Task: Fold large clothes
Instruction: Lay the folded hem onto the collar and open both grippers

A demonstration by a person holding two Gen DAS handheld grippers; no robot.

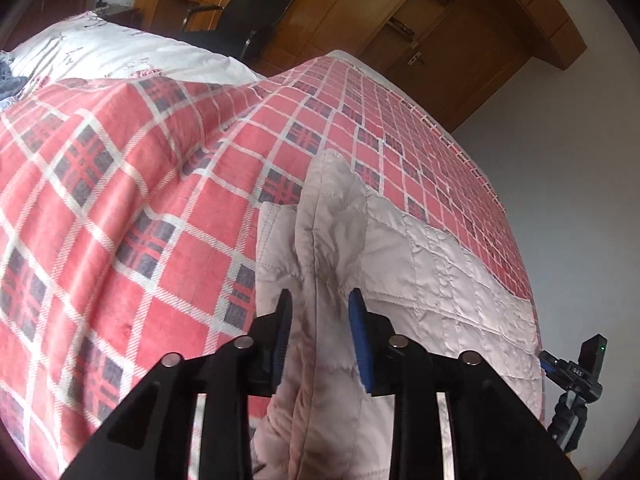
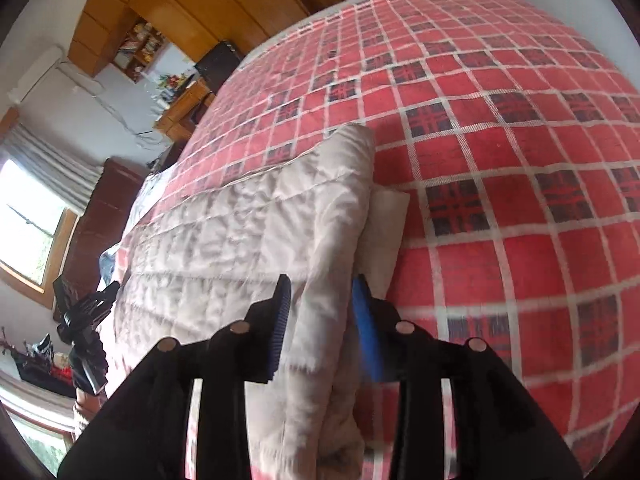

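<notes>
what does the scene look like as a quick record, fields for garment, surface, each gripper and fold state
garment: pale quilted garment, lying on the bed
surface: red plaid blanket
left gripper: bunched ridge of the garment between its fingers
right gripper: folded edge of the garment between its fingers
fold state: partly folded, a layer doubled over at the right gripper's edge
background: wooden wardrobe, black chair

Left hand-held gripper [image 1: 320, 300] clamped on fabric fold; right hand-held gripper [image 2: 322, 286] likewise clamped.
</notes>
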